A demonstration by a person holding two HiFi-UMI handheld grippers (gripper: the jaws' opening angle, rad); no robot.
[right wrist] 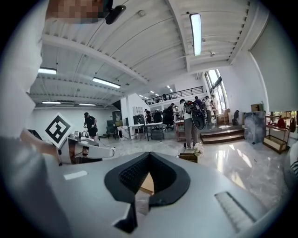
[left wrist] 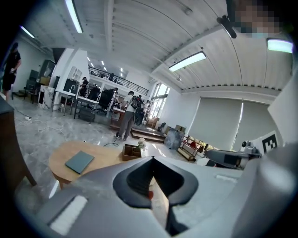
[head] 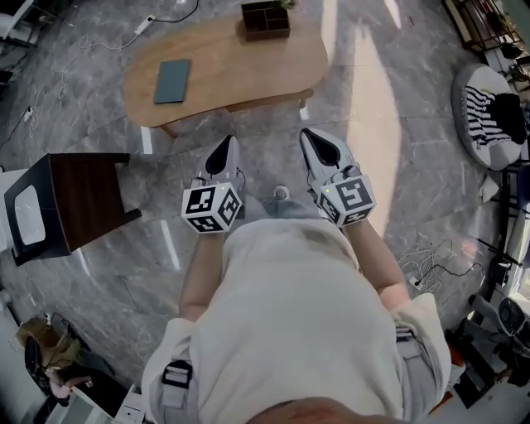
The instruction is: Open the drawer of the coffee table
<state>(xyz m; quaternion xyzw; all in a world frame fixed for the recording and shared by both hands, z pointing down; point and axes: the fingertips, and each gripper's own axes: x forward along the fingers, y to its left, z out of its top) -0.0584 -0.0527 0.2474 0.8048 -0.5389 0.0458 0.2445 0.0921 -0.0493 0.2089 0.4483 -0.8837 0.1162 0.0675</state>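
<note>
The oval wooden coffee table (head: 224,66) stands ahead of me on the grey marble floor; no drawer front shows in any view. On it lie a teal notebook (head: 172,80) and a dark wooden organiser box (head: 265,18). My left gripper (head: 224,142) and right gripper (head: 319,135) are held side by side in the air short of the table's near edge, both shut with nothing between the jaws. In the left gripper view the shut left gripper (left wrist: 152,159) points over the table (left wrist: 58,160), the notebook (left wrist: 79,161) and the box (left wrist: 132,151). The right gripper (right wrist: 149,154) aims past the box (right wrist: 188,157).
A dark brown side table (head: 83,195) stands on the floor at my left. A round striped cushion (head: 490,116) lies at the right, with cables and equipment behind me. Several people stand at desks far across the hall (left wrist: 128,116).
</note>
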